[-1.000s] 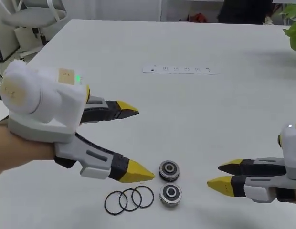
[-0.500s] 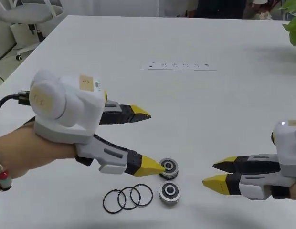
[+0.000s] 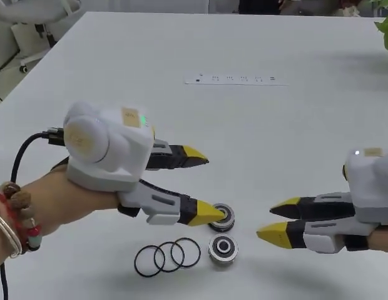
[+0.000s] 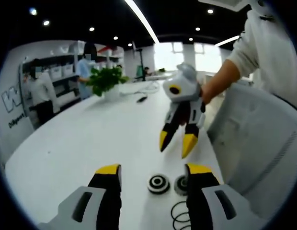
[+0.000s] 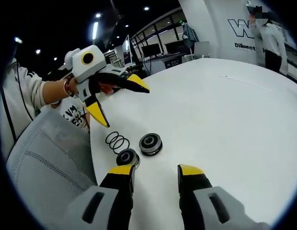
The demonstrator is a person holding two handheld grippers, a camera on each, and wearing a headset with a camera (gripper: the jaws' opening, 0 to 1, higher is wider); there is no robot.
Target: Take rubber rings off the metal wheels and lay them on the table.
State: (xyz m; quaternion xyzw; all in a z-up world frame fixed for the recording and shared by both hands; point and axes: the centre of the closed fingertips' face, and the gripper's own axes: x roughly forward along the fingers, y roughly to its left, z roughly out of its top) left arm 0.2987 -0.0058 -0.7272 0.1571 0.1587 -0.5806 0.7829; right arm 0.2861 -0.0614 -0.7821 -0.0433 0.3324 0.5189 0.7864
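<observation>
As left gripper [image 3: 213,187], jaws spread wide, has slid right up to far wheel [image 3: 227,216], right gripper [image 3: 278,220], slightly parted, edges closer; three rings [image 3: 168,256] already on table [image 3: 275,137], next removal probably starting.

Wheels: two round metal wheels [image 3: 223,247] are set on the white table [image 3: 244,137], one behind the other.
Rings: three thin black rubber rings [image 3: 168,257] are laid overlapping, just left of the near wheel.
Grippers: the left gripper [image 3: 214,187] is held left of the wheels, the right gripper [image 3: 265,222] right.
</observation>
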